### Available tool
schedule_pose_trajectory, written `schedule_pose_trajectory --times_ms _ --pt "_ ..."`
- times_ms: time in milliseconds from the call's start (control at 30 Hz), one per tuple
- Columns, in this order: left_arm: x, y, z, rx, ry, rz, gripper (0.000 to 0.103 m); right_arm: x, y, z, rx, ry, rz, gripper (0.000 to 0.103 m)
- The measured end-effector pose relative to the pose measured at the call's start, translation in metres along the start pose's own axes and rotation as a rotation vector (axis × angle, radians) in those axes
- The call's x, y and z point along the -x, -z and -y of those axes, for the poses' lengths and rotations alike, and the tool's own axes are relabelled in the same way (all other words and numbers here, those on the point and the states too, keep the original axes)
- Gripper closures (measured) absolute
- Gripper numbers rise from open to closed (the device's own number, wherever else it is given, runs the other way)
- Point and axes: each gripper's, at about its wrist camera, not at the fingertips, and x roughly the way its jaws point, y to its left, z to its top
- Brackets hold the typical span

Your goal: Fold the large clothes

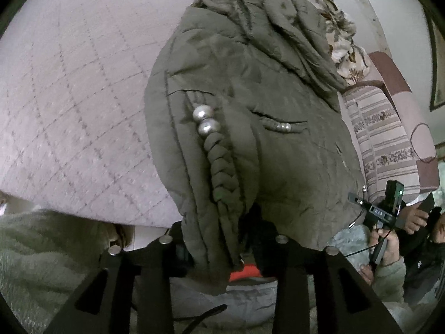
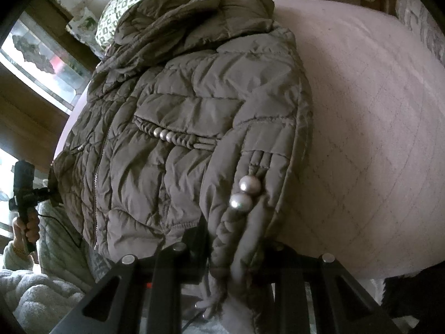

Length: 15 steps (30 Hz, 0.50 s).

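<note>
An olive-grey puffer jacket point(image 1: 250, 89) lies front up on a pink quilted bed cover point(image 1: 72, 89), hood at the far end. In the left wrist view its sleeve, with two pearl beads point(image 1: 204, 119), runs down between the fingers of my left gripper point(image 1: 222, 242), whose jaws stand apart and loose around the cloth. My right gripper point(image 1: 358, 199) shows at the jacket's right hem corner. In the right wrist view the other pearl-trimmed sleeve point(image 2: 244, 194) ends in a cuff pinched by my right gripper point(image 2: 236, 253). The left gripper point(image 2: 51, 192) sits at the jacket's left hem corner.
Striped cushions point(image 1: 383, 139) and a floral blanket point(image 1: 339, 36) lie beside the hood. A green patterned pillow point(image 2: 111, 19) and a window point(image 2: 41, 64) are at the left. Fluffy pale sleeves point(image 1: 41, 250) fill the near corners. Another hand with a dark object point(image 1: 420, 214) is at the right edge.
</note>
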Motion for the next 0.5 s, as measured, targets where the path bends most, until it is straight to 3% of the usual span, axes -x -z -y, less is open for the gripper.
schedule_pose_trajectory --times_ms 233,300,367,433,500 --pt "-0.003 -0.002 0.003 0.008 -0.017 -0.019 0.064 0.000 -0.002 -0.005 0.028 0.029 -0.003 0.077" --pt "-0.001 -0.003 0.004 0.013 -0.020 -0.021 0.057 0.000 -0.002 -0.006 0.020 0.022 -0.002 0.077" --pt "0.005 -0.005 0.004 0.022 -0.027 0.004 0.033 0.001 -0.002 -0.006 0.018 0.018 -0.002 0.077" --pt "0.009 -0.008 0.000 0.044 -0.014 0.036 0.030 0.000 -0.002 -0.005 0.022 0.021 -0.004 0.077" --pt "0.002 -0.011 -0.001 0.057 -0.025 0.020 0.030 -0.001 -0.003 -0.006 0.024 0.027 -0.008 0.077"
